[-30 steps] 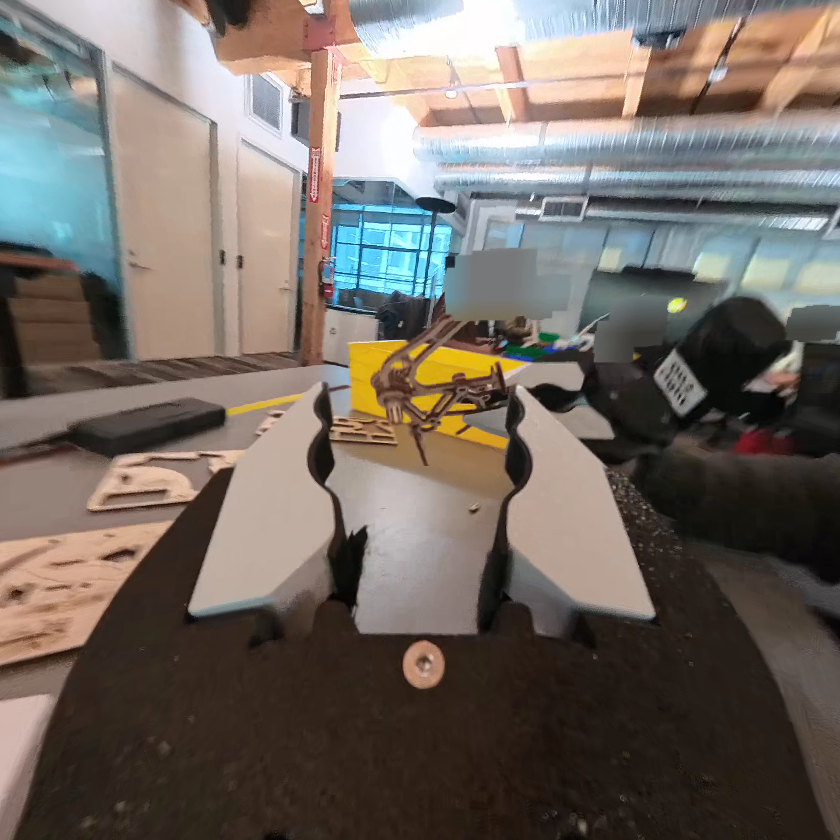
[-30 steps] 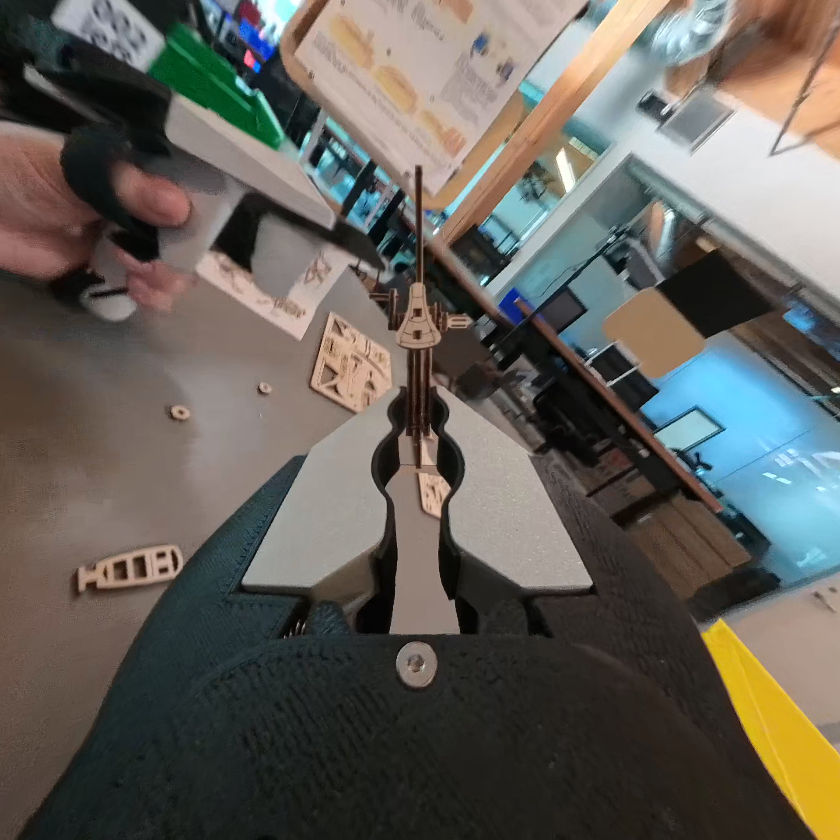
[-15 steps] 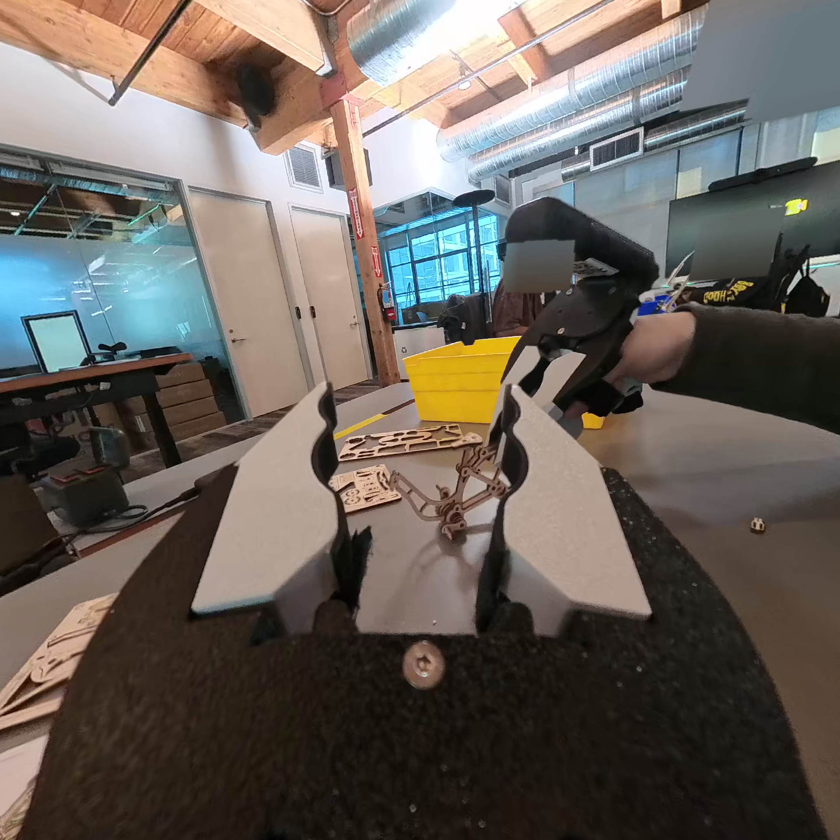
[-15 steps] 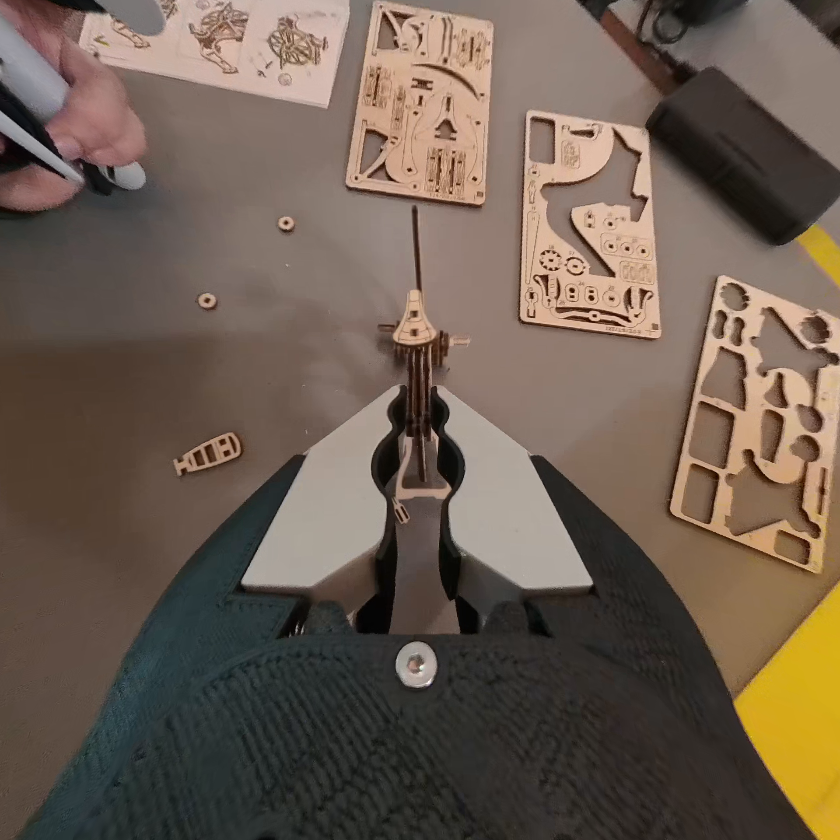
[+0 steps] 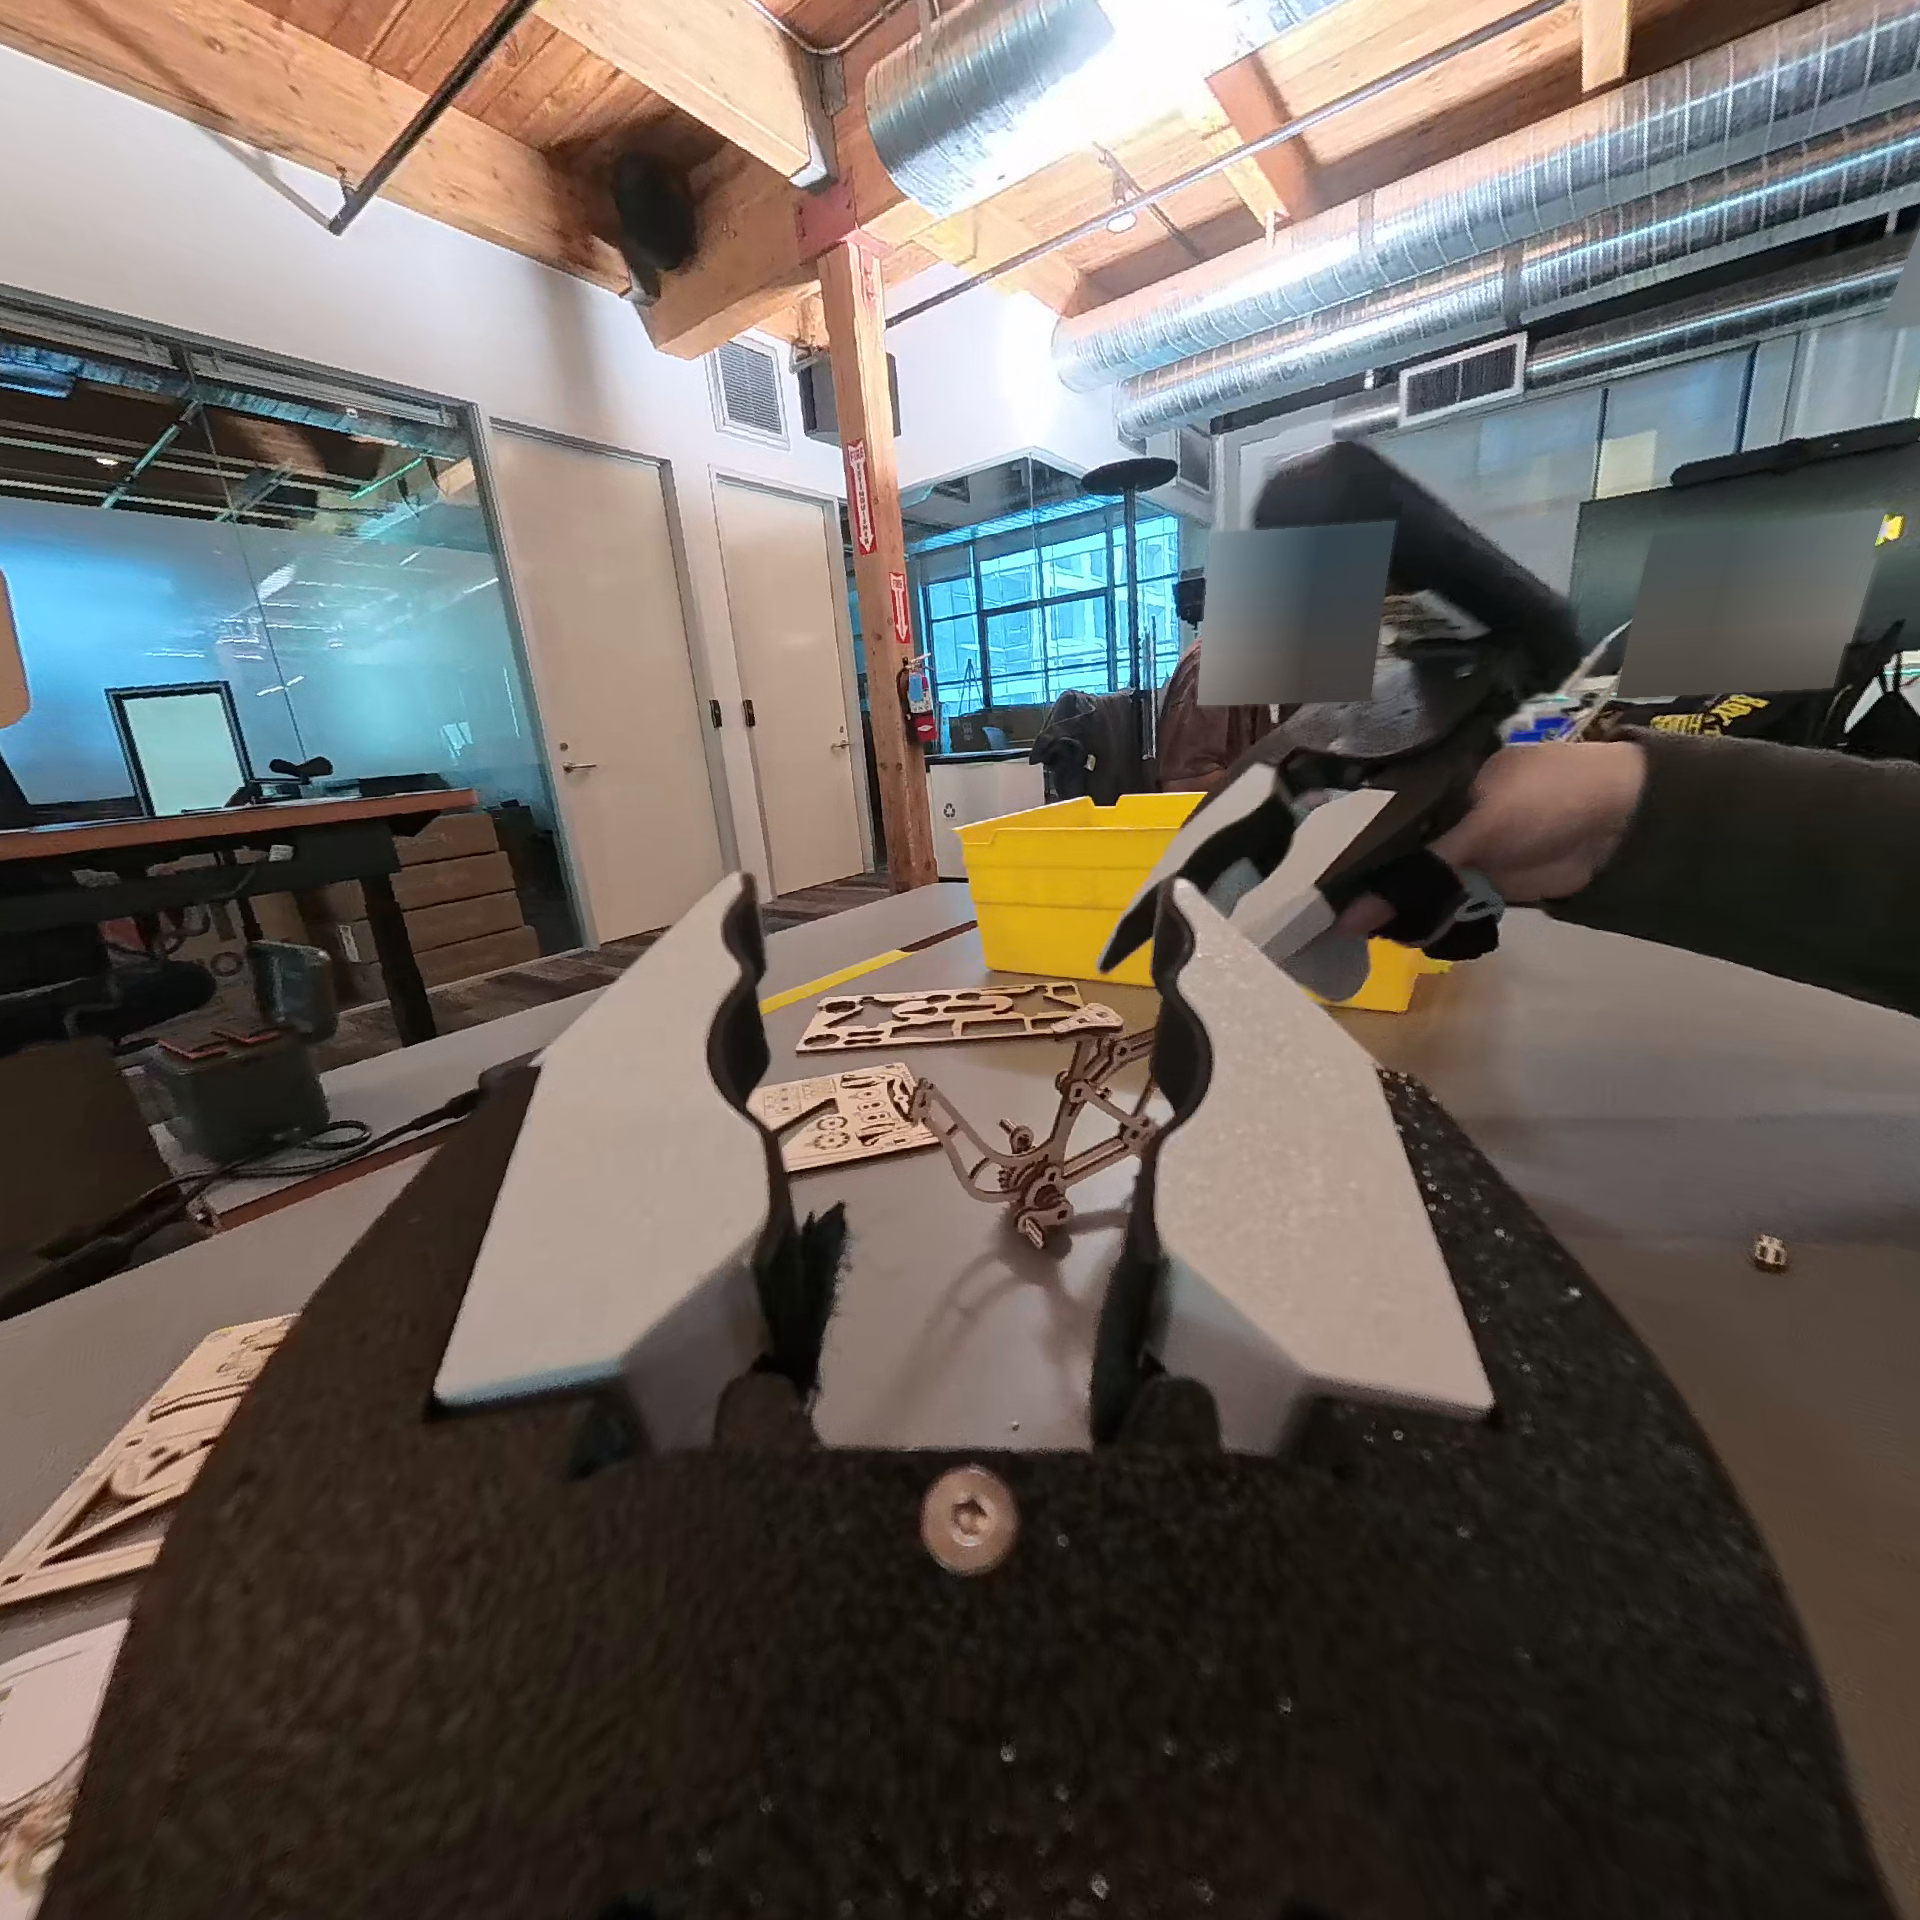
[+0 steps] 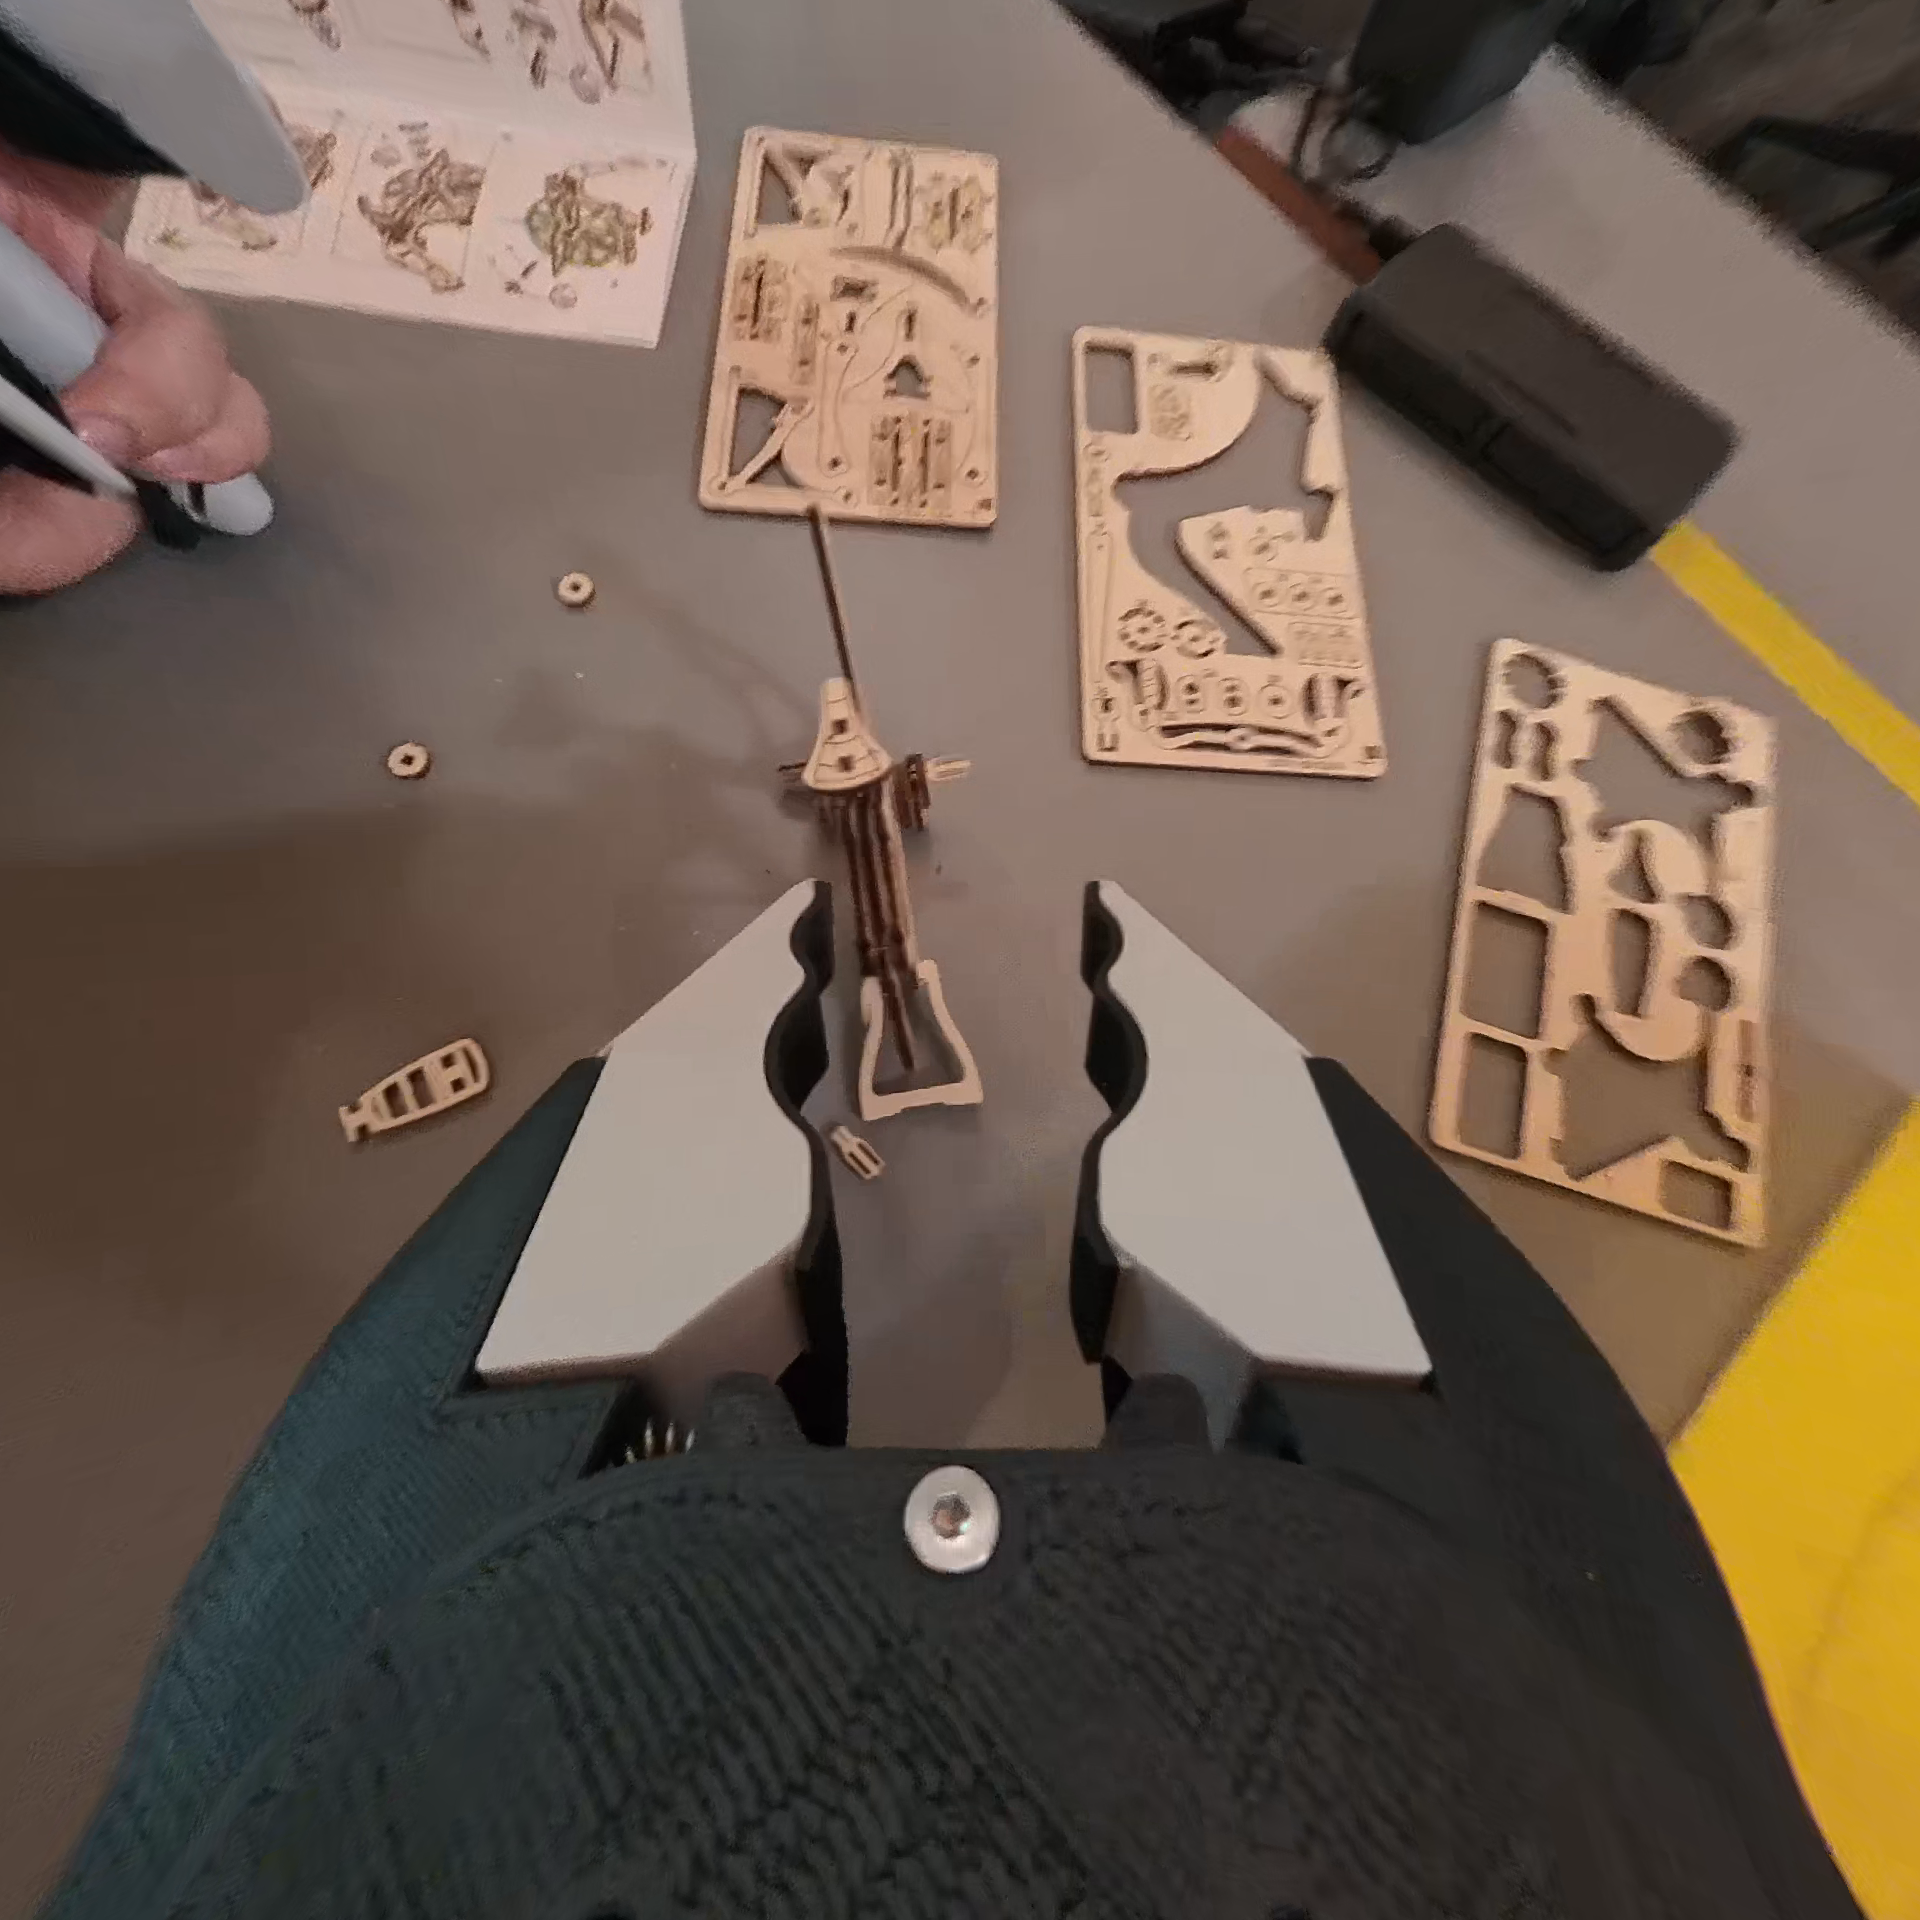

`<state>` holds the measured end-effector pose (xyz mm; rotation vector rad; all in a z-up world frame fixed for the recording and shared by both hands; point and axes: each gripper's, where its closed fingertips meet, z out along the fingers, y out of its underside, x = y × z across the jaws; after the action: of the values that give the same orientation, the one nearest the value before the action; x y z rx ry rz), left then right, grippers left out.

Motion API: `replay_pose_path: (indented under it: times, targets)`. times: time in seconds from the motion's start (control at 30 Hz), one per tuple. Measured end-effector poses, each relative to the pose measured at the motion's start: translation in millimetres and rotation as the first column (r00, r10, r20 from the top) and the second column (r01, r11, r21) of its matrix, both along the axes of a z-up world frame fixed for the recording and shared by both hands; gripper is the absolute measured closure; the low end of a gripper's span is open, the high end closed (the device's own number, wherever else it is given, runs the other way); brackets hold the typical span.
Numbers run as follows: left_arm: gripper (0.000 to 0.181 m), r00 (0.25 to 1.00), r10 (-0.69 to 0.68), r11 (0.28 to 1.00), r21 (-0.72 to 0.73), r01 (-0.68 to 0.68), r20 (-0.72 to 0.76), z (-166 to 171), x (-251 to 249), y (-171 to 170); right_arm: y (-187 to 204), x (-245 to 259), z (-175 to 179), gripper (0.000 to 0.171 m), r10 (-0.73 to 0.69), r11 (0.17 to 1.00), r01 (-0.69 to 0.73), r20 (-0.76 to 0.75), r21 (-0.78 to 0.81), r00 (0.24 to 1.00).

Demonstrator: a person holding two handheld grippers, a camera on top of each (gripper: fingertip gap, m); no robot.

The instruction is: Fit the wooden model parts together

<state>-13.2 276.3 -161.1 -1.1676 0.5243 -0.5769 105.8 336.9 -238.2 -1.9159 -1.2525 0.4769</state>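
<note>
We find the slim, pale, part-built laser-cut wooden model [image 6: 878, 883] lying on the grey table [image 6: 312, 935], long axis along our right gripper [image 6: 956, 904] (nearer; both grippers' jaws wide, empty).

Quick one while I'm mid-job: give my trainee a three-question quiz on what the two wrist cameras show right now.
1. True or false: the right gripper is clamped on the wooden model.
2. How many punched wooden sheets lie beyond the model in the right wrist view? A) one B) three C) five
3. Fill in: in the left wrist view, the bin behind the sheets is coloured ____.

Key: 1 false, its jaws are apart and the model lies on the table; 2 B; 3 yellow.
</note>
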Motion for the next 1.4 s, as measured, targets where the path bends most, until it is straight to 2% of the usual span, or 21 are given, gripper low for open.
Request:
replay_pose_path:
  times: [0.03, 0.1, 0.13, 0.17, 0.23, 0.3, 0.33, 0.47, 0.6, 0.7, 0.87, 0.93, 1.0, 1.07, 1.2, 1.27, 1.33, 1.4]
  targets:
    - [0.108, 1.000, 0.012, 1.000, 0.002, -0.012, 0.004, 1, -3, 0, 3, 3, 9, 0.122, -0.012, 0.998, 0.015, -0.037, 0.061, 0.999]
    - [0.108, 1.000, 0.030, 0.999, 0.032, -0.030, 0.001, 6, -9, -5, 9, 11, 36, 0.121, -0.025, 0.965, 0.065, -0.157, 0.253, 0.987]
    - [0.109, 0.999, 0.031, 0.998, 0.064, -0.029, -0.027, 7, -9, -10, 11, 17, 54, 0.123, -0.026, 0.920, 0.118, -0.240, 0.375, 0.970]
    - [0.112, 0.997, 0.033, 0.994, 0.103, -0.026, -0.069, 7, -8, -18, 10, 24, 71, 0.131, -0.013, 0.854, 0.179, -0.324, 0.489, 0.946]
    - [0.119, 0.987, 0.027, 0.984, 0.176, 0.001, -0.156, 5, -2, -36, 4, 39, 94, 0.158, 0.027, 0.693, 0.301, -0.441, 0.655, 0.897]
    - [0.131, 0.975, 0.001, 0.973, 0.224, 0.050, -0.222, 2, 6, -56, -4, 43, 94, 0.164, 0.077, 0.589, 0.326, -0.452, 0.740, 0.889]
    - [0.138, 0.969, -0.012, 0.967, 0.244, 0.074, -0.248, 1, 11, -64, -5, 40, 88, 0.165, 0.092, 0.579, 0.318, -0.447, 0.751, 0.890]
    - [0.181, 0.914, -0.082, 0.929, 0.301, 0.214, -0.397, -14, 36, -87, 0, 22, 62, 0.168, 0.105, 0.650, 0.269, -0.435, 0.711, 0.894]
    - [0.181, 0.882, -0.065, 0.927, 0.299, 0.227, -0.467, -25, 47, -86, 4, 20, 61, 0.171, 0.132, 0.680, 0.257, -0.459, 0.687, 0.878]
    - [0.181, 0.874, -0.112, 0.916, 0.293, 0.276, -0.473, -27, 50, -92, 10, 24, 62, 0.171, 0.142, 0.717, 0.265, -0.507, 0.645, 0.850]
    - [0.181, 0.870, -0.175, 0.919, 0.241, 0.313, -0.461, -30, 50, -92, 12, 22, 60, 0.171, 0.187, 0.729, 0.220, -0.498, 0.648, 0.847]
    - [0.181, 0.876, -0.195, 0.921, 0.226, 0.318, -0.442, -29, 47, -92, -8, 9, 55, 0.165, 0.319, 0.751, 0.079, -0.465, 0.656, 0.826]
    - [0.181, 0.883, -0.213, 0.925, 0.205, 0.320, -0.419, -28, 45, -91, -27, 2, 46, 0.144, 0.413, 0.780, -0.076, -0.419, 0.621, 0.808]
    - [0.181, 0.886, -0.229, 0.927, 0.186, 0.324, -0.403, -28, 44, -90, -23, 2, 37, 0.137, 0.375, 0.824, -0.111, -0.388, 0.555, 0.842]
    - [0.181, 0.886, -0.248, 0.929, 0.165, 0.332, -0.392, -28, 44, -89, -7, -4, -7, 0.138, 0.259, 0.924, -0.186, -0.188, 0.335, 0.947]
    - [0.181, 0.885, -0.254, 0.928, 0.160, 0.337, -0.390, -29, 44, -89, -3, -6, -17, 0.144, 0.227, 0.940, -0.177, -0.147, 0.293, 0.963]
    - [0.181, 0.884, -0.257, 0.926, 0.161, 0.340, -0.391, -29, 44, -90, -1, -6, -17, 0.157, 0.203, 0.945, -0.154, -0.148, 0.290, 0.968]
    - [0.181, 0.881, -0.258, 0.925, 0.162, 0.343, -0.397, -29, 45, -91, 1, -6, -17, 0.161, 0.180, 0.958, -0.135, -0.164, 0.252, 0.970]
